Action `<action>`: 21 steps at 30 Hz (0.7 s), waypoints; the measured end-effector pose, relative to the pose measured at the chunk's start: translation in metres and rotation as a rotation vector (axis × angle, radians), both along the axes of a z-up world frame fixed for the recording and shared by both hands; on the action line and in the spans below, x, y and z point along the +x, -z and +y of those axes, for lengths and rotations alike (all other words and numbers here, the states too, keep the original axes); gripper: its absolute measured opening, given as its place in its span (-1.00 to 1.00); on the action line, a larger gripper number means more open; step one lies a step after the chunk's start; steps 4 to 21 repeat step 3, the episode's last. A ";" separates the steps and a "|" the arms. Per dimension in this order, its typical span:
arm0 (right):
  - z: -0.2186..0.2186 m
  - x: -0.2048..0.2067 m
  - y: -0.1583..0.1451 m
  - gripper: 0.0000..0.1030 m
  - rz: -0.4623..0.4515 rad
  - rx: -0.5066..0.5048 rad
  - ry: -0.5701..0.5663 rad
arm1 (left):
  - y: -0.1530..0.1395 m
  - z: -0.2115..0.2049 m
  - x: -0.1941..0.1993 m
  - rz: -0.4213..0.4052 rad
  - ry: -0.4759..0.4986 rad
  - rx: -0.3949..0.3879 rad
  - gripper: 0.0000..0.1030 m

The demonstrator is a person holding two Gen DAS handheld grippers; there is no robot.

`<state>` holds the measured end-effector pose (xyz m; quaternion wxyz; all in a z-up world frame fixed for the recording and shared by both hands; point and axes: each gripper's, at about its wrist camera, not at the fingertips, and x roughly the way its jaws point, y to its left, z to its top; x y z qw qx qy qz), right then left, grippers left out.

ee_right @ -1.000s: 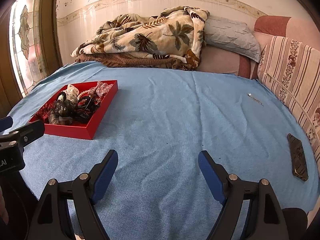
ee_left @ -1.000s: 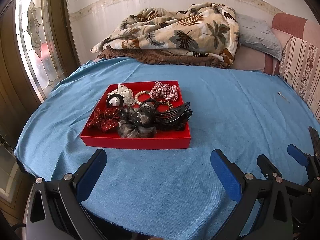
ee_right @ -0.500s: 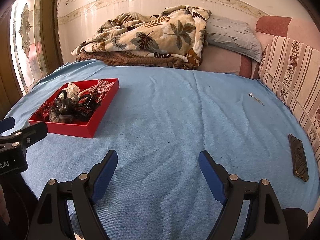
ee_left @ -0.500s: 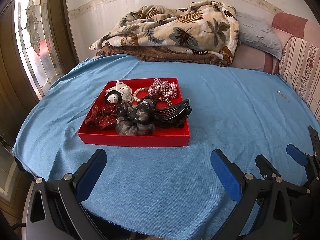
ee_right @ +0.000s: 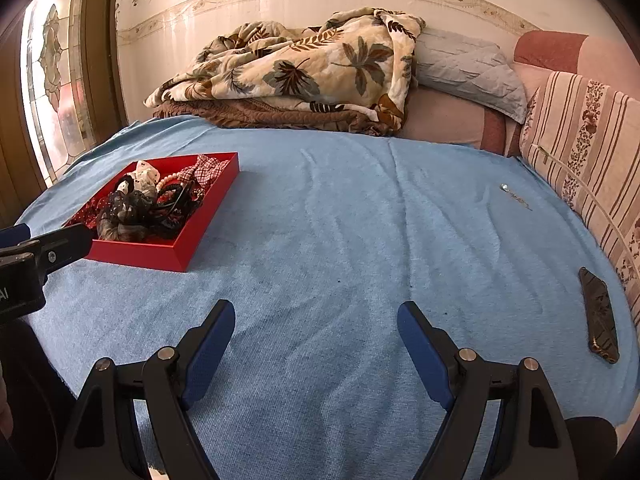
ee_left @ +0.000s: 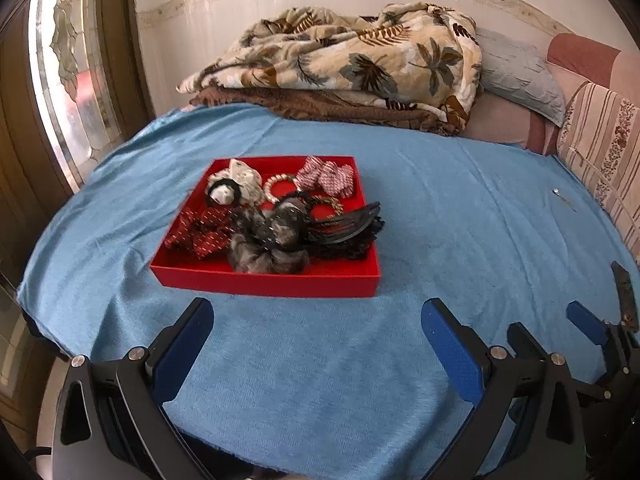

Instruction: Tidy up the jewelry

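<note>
Hair ties and bracelets fill the red tray (ee_left: pixel 264 280). A small pin (ee_right: pixel 515 196) lies apart on the bed (ee_right: pixel 340 240). Left claw (ee_left: pixel 316 332) and right claw (ee_right: pixel 316 340) hang open, empty.

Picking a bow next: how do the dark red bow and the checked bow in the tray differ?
The dark red bow has small pale dots and lies at the tray's near left; the checked bow is paler red-and-white plaid at the far right. Both are fabric bows lying inside the tray.

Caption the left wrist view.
Open left gripper faces a red tray of hair accessories on a blue bedspread.
</note>
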<state>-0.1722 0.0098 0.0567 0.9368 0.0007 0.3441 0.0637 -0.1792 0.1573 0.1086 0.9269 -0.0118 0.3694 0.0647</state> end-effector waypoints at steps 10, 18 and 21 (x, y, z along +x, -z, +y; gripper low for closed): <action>-0.007 0.004 -0.001 0.69 0.007 0.019 0.003 | -0.001 -0.005 0.004 0.009 0.027 -0.015 1.00; -0.007 0.004 -0.001 0.69 0.007 0.019 0.003 | -0.001 -0.005 0.004 0.009 0.027 -0.015 1.00; -0.007 0.004 -0.001 0.69 0.007 0.019 0.003 | -0.001 -0.005 0.004 0.009 0.027 -0.015 1.00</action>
